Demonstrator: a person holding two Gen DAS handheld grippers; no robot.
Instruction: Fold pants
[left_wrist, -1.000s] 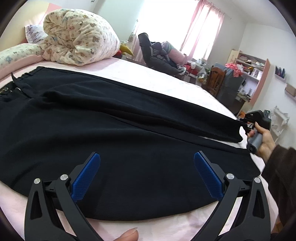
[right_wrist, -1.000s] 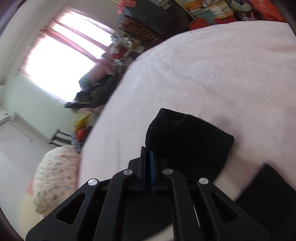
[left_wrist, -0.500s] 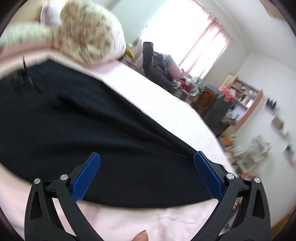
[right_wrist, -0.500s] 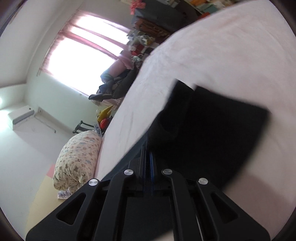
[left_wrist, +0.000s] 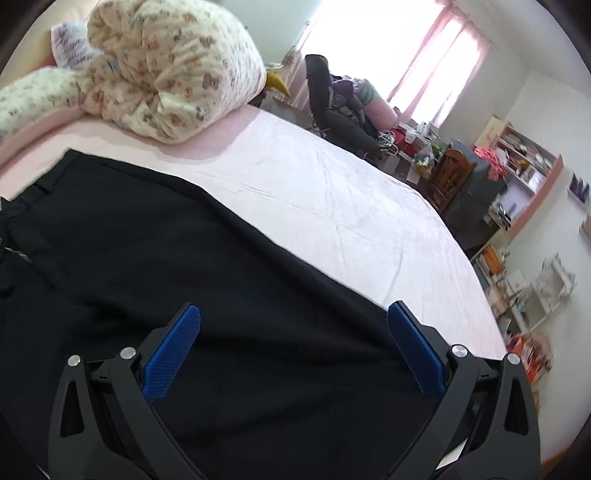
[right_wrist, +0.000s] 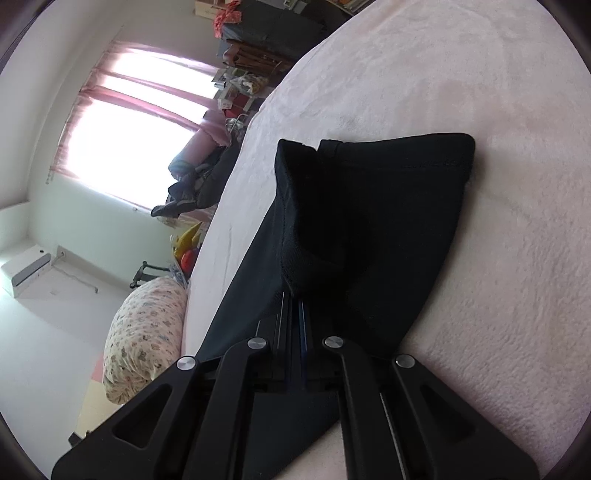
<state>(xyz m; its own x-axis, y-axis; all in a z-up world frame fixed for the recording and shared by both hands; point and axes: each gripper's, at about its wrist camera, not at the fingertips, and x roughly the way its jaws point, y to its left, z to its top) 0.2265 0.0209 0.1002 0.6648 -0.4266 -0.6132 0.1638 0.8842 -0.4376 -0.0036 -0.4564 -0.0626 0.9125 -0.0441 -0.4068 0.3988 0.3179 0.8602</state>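
Black pants (left_wrist: 155, 258) lie flat on the pink bed sheet (left_wrist: 332, 199), waistband at the left edge of the left wrist view. My left gripper (left_wrist: 293, 321) hovers above the pants' legs, open, its blue pads (left_wrist: 173, 347) wide apart with nothing between them. In the right wrist view my right gripper (right_wrist: 293, 299) is shut on the hem of one black pant leg (right_wrist: 369, 221). That leg end lies spread over the sheet (right_wrist: 480, 92) ahead of the fingers, its cuff corner at the upper right.
A rolled floral duvet (left_wrist: 173, 70) and pillows sit at the bed's head. Beyond the far bed edge stand a black office chair (left_wrist: 332, 107) piled with clothes, a wooden chair, shelves and clutter. A bright window with pink curtains (left_wrist: 424, 48) lights the room.
The right gripper carried the leg hem across and down onto the sheet, where the cuff now lies spread. The left gripper rose and swung over the pants; the other hand left its view.
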